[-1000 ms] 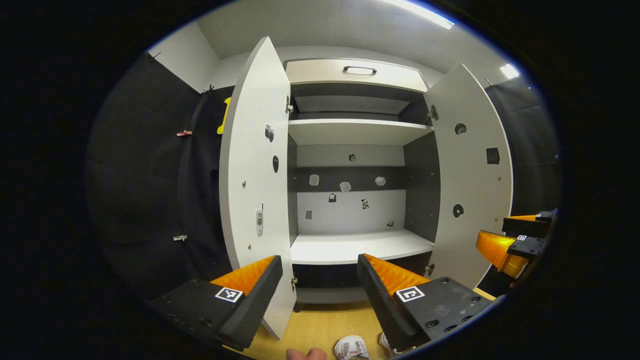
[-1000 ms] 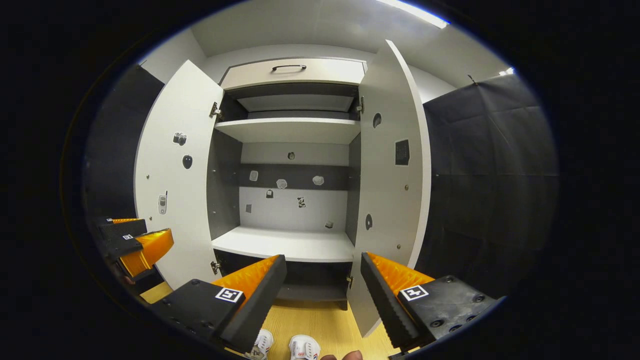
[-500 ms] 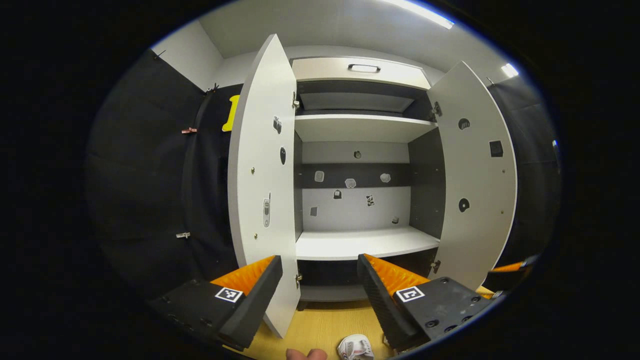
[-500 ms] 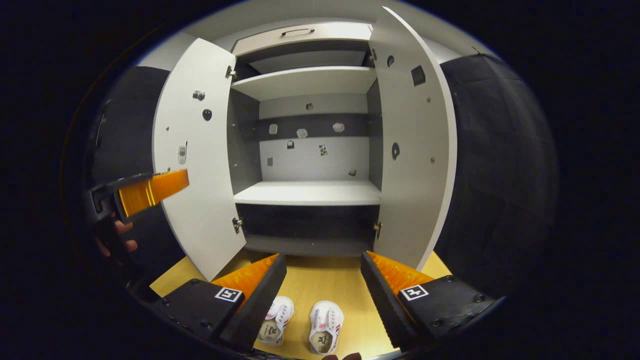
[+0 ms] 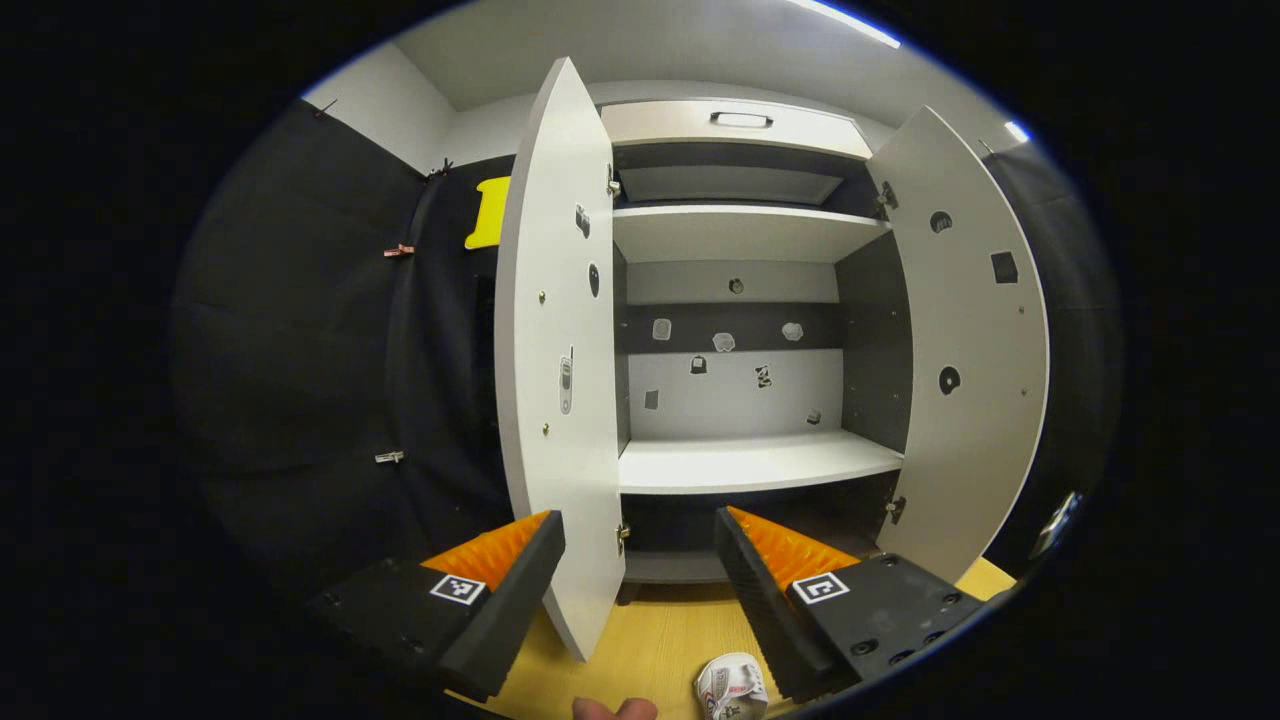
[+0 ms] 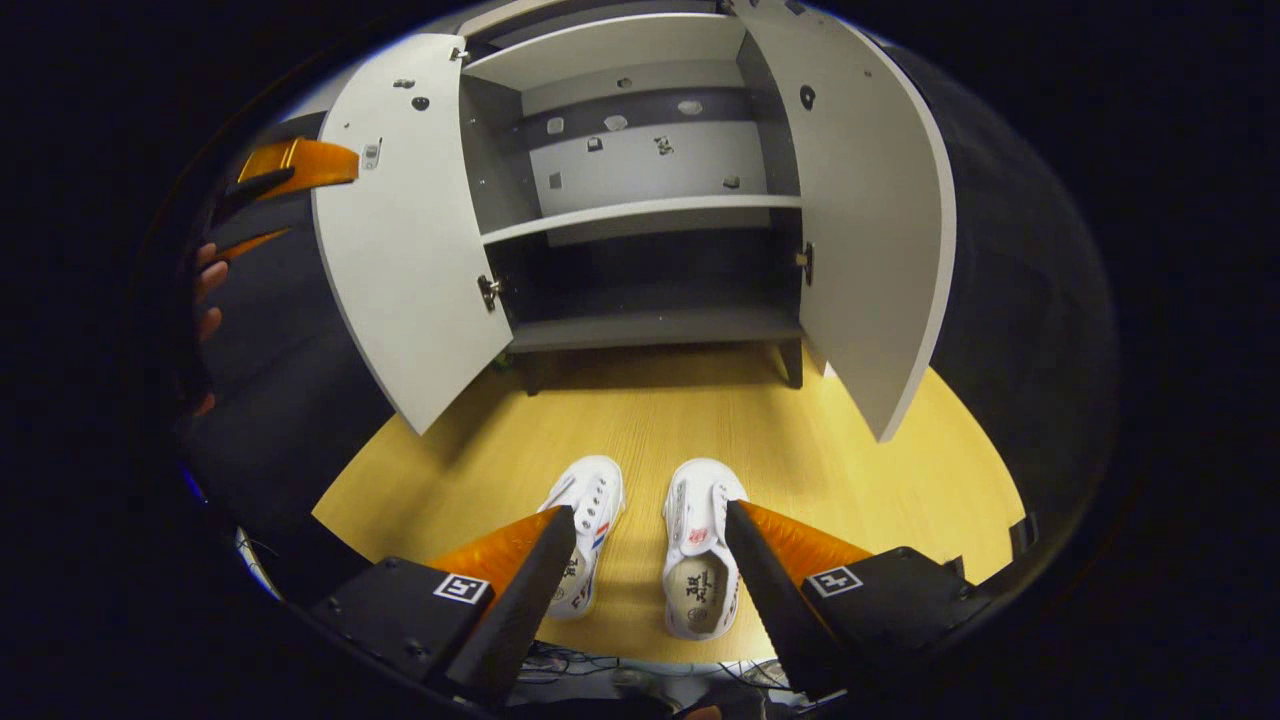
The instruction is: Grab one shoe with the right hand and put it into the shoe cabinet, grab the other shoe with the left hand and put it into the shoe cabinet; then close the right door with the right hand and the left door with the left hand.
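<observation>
Two white shoes lie side by side on the yellow wooden floor in the right gripper view, toes toward the cabinet: the left shoe and the right shoe. My right gripper hangs open above them, its orange-and-black fingers either side of the pair. The shoe cabinet stands beyond with its left door and right door swung open. In the left gripper view my left gripper is open and held high, facing the cabinet; one shoe peeks at the bottom edge.
The left gripper and the hand holding it appear at the far left of the right gripper view. Black cloth walls flank the cabinet. The open left door stands close ahead of the left gripper. A drawer tops the cabinet.
The right gripper has tilted down from facing the cabinet shelves to looking at the floor, bringing both shoes between its fingers. The left gripper has shifted slightly leftward and stayed open.
</observation>
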`<action>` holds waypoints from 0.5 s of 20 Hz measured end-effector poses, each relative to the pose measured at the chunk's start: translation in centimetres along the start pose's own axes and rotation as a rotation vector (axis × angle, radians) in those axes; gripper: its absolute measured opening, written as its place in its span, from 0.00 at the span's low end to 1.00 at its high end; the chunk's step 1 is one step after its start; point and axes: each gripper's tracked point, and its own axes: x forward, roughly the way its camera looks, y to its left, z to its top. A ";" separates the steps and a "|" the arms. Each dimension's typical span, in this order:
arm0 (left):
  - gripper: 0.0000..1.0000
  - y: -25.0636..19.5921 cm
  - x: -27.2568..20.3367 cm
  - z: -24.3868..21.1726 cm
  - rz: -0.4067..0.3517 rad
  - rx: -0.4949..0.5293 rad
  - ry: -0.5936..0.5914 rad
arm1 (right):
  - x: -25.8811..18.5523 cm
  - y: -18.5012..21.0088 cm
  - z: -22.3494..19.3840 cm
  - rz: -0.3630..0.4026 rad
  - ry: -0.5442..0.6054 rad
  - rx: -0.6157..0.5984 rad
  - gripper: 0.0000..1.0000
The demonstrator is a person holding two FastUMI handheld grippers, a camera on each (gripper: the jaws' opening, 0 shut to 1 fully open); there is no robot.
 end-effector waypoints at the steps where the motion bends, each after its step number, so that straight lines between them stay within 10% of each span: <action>1: 0.95 0.1 -0.2 -0.1 0.002 0.000 0.001 | 1.1 -0.3 -1.5 -0.010 0.021 0.011 0.86; 6: 0.95 0.5 -1.1 -1.2 0.016 0.012 0.013 | 5.0 -1.6 -7.0 -0.046 0.121 0.065 0.58; 10: 0.95 0.9 -1.2 -2.5 0.028 0.026 0.035 | 8.4 -2.0 -9.2 -0.072 0.139 0.081 0.58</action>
